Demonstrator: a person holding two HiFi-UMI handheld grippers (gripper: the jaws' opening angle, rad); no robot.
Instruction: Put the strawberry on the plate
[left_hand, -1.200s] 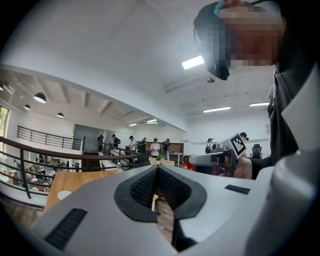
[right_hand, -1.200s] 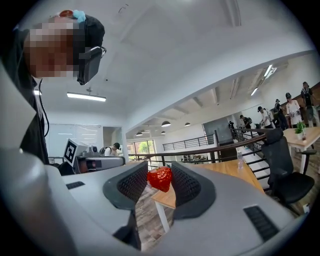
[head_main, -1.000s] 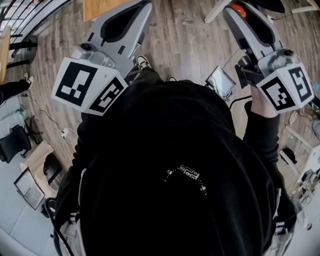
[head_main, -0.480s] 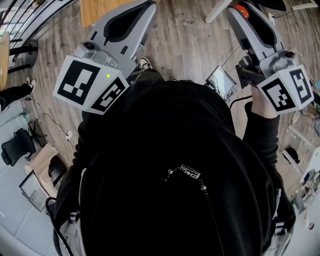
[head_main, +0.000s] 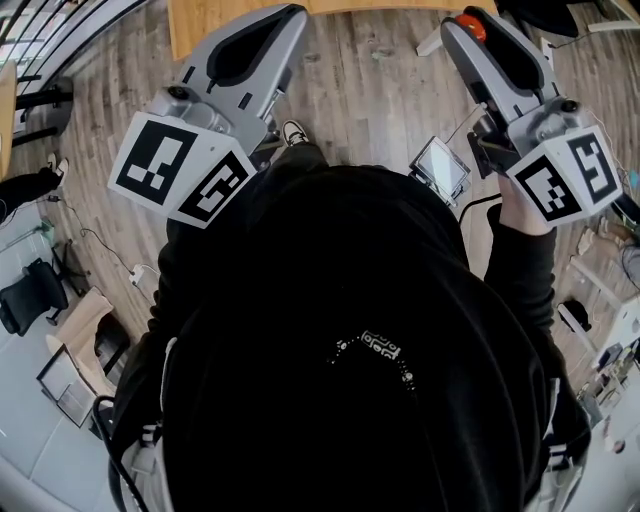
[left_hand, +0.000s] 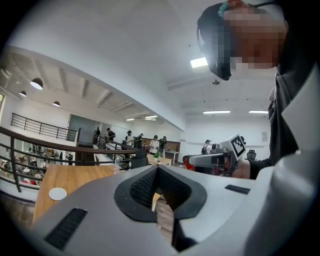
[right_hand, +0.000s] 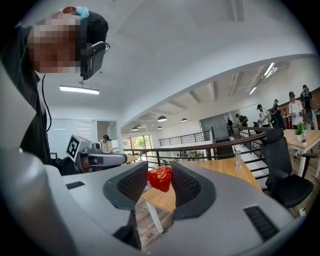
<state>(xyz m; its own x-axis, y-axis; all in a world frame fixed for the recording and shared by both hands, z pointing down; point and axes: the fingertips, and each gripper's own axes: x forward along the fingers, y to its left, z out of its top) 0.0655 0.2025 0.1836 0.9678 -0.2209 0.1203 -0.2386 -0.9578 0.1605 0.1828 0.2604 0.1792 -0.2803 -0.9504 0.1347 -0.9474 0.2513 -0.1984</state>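
The right gripper (right_hand: 159, 172) is raised in the air and pinches the strawberry (right_hand: 159, 179) between its pads, the jaws fairly wide around it. The left gripper (left_hand: 157, 170) is closed and empty. Ahead is a wooden surface (left_hand: 85, 176) with what looks like a small white plate (left_hand: 57, 193); hold the pinch steady, carry the fruit over the plate, lower it close, then let go gently.
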